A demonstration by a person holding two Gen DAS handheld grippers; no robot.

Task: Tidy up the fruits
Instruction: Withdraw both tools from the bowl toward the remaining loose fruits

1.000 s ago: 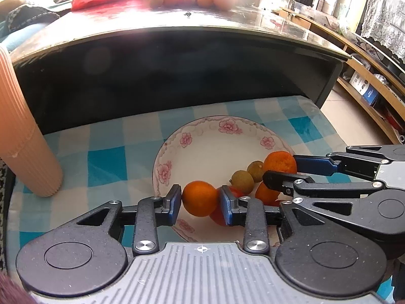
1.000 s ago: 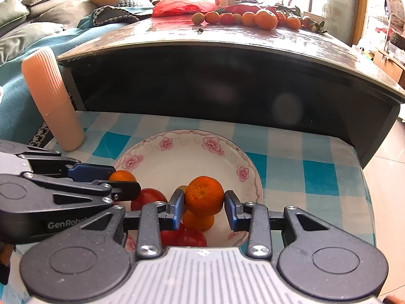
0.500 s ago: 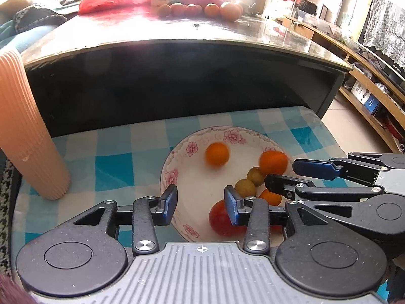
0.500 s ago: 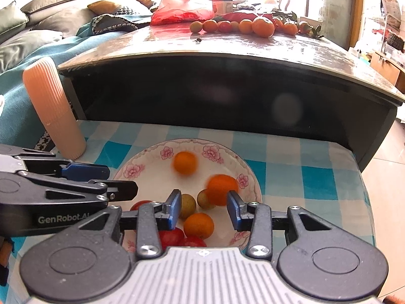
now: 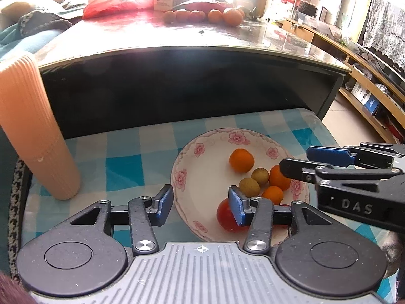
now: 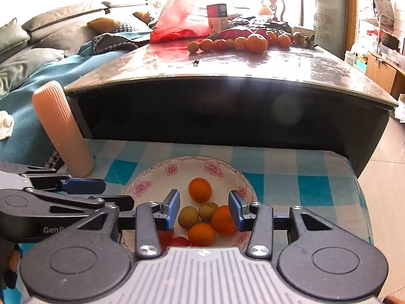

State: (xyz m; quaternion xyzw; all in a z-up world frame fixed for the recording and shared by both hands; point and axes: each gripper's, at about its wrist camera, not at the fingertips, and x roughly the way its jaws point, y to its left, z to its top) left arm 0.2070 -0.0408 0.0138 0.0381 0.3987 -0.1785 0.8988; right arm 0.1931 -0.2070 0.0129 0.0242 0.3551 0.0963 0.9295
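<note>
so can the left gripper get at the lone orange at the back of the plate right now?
Probably yes. The left gripper is open and empty, and the lone orange sits apart from the other fruit on the plate, nothing over it.

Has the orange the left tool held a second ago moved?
Yes. The orange left the open left tool and now lies farther back in the floral plate, near its far rim.

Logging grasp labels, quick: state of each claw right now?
Left claw: open, holding nothing, above the plate's near rim.
Right claw: open, holding nothing, above the fruit in the plate.
</note>
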